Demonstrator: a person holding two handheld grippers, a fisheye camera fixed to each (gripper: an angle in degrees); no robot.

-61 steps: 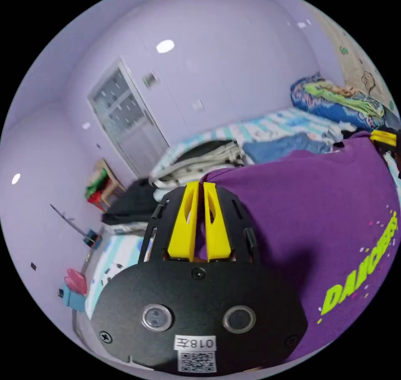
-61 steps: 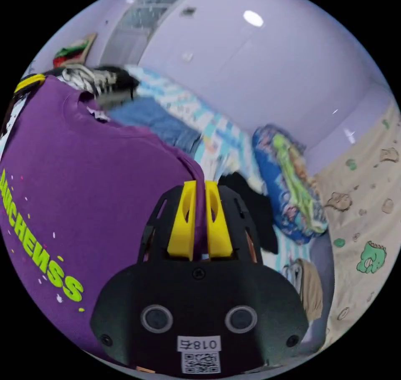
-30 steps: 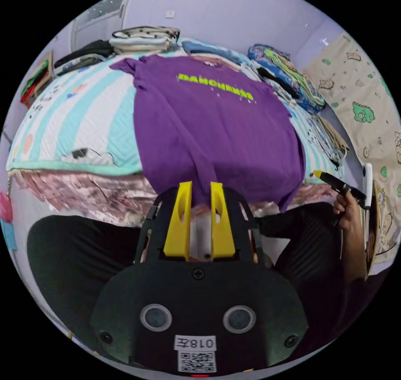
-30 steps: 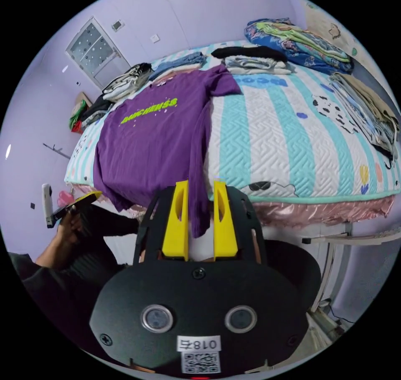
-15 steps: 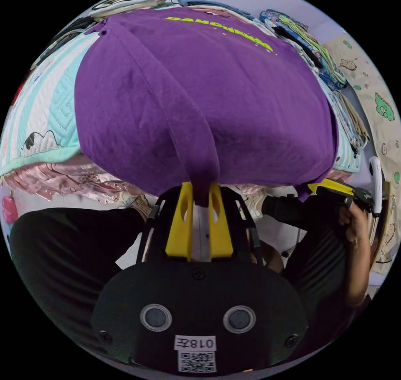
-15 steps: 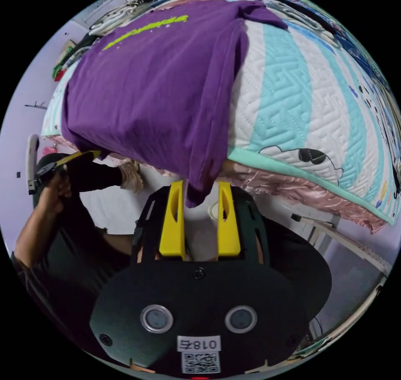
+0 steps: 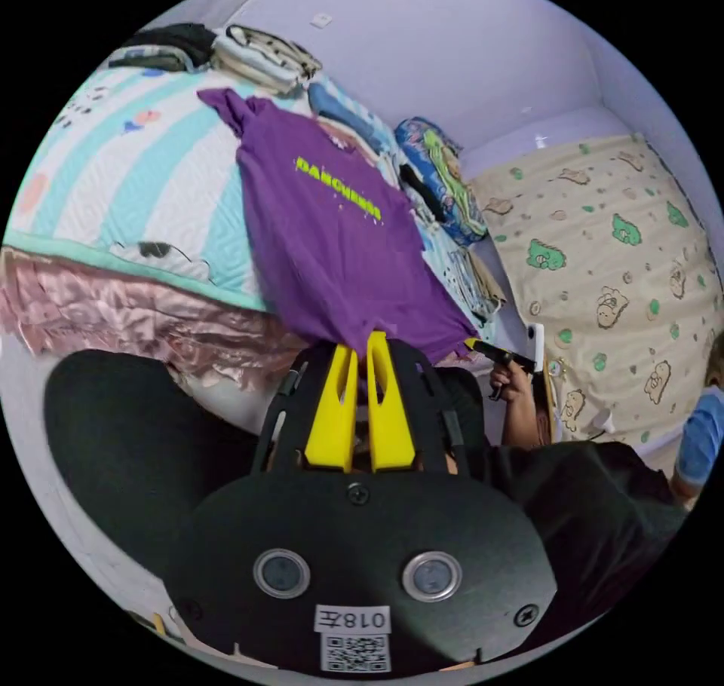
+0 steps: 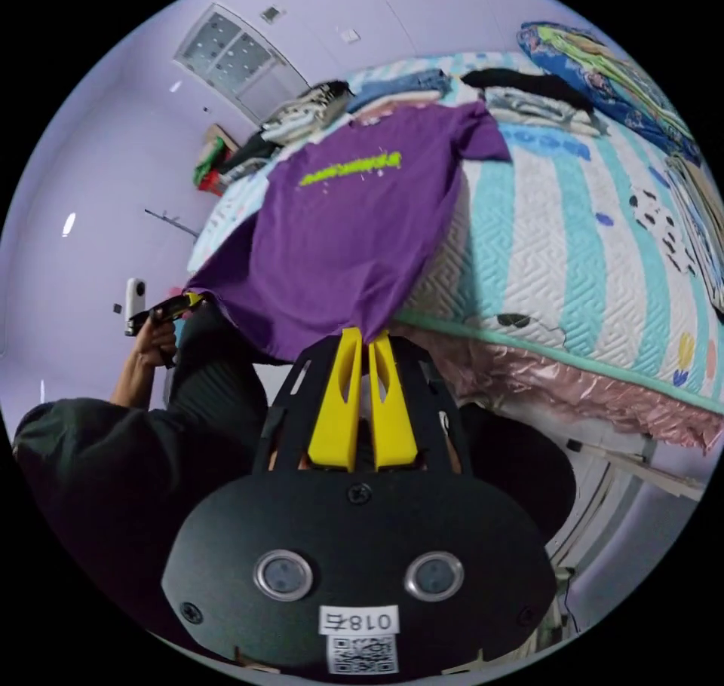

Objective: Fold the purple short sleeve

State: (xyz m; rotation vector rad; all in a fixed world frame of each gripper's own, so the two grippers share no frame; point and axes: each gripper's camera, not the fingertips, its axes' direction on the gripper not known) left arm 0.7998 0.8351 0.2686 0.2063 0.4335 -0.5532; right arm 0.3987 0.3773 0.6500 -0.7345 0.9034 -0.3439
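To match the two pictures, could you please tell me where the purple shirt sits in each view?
Left gripper view: purple shirt centre, running from upper left to the jaws.
Right gripper view: purple shirt left of centre, above the jaws.
Shared landmark: the striped bedspread beneath it.

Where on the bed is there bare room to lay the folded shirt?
The striped quilt is bare between the shirt and the bed's side edge, and also on the shirt's other side. It is crowded along the far end: stacks of folded clothes and a rolled blanket.
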